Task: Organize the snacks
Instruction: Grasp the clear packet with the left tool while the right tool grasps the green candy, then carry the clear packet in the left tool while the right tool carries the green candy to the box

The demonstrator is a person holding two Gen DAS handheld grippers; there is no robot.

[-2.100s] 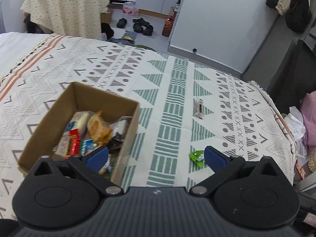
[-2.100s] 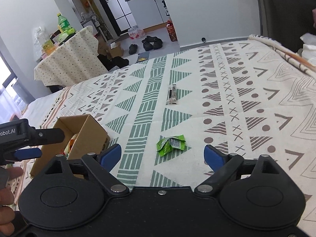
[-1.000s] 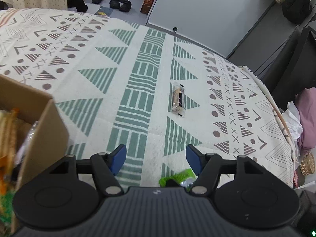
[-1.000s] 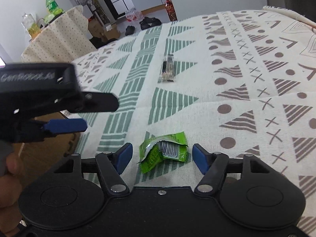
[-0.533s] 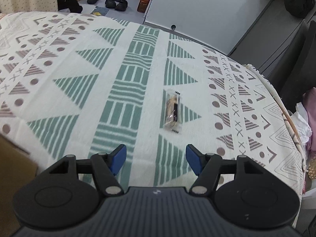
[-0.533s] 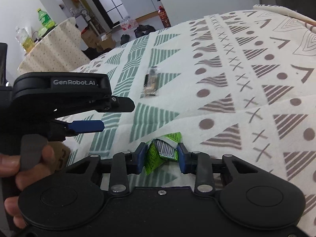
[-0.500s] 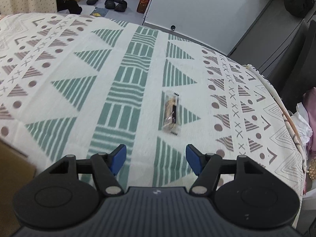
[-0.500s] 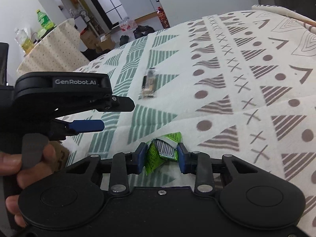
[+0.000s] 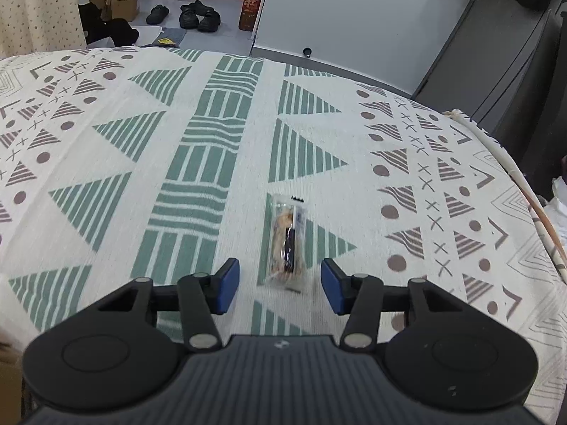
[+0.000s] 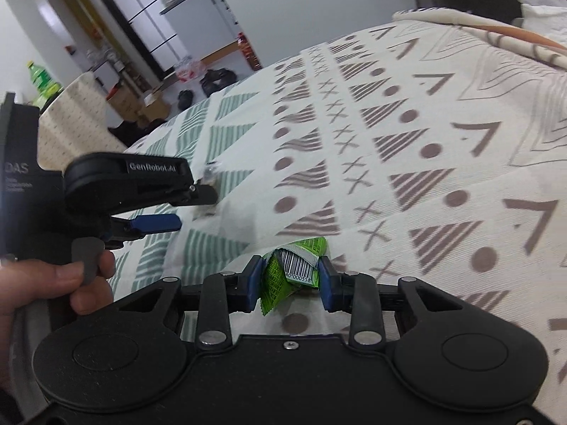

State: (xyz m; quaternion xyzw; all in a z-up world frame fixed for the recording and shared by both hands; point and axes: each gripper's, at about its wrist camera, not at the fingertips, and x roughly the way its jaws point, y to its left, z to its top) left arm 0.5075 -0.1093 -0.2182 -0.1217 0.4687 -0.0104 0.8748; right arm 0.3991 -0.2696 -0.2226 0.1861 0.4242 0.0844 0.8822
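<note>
While crinkled green packet (image 10: 291,273) sits pinched in right jaws, clear oblong snack wrapper (image 9: 286,244) between parted left jaws

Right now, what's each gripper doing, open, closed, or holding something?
Left gripper: open, straddling the clear snack bar.
Right gripper: closed on the green packet.

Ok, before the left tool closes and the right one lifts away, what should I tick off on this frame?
1. Right tool shut on the green packet: ok, both pads press its sides.
2. Green packet clear of the bedspread: cannot tell.
3. Left tool open: ok, pads stand apart.
4. Clear-wrapped snack bar between the left pads: ok, its near end lies in the gap, lengthwise.
5. Left pads touching the bar: not ok, a gap shows on each side.
6. Box to drop into in view: not ok, neither view shows it.
</note>
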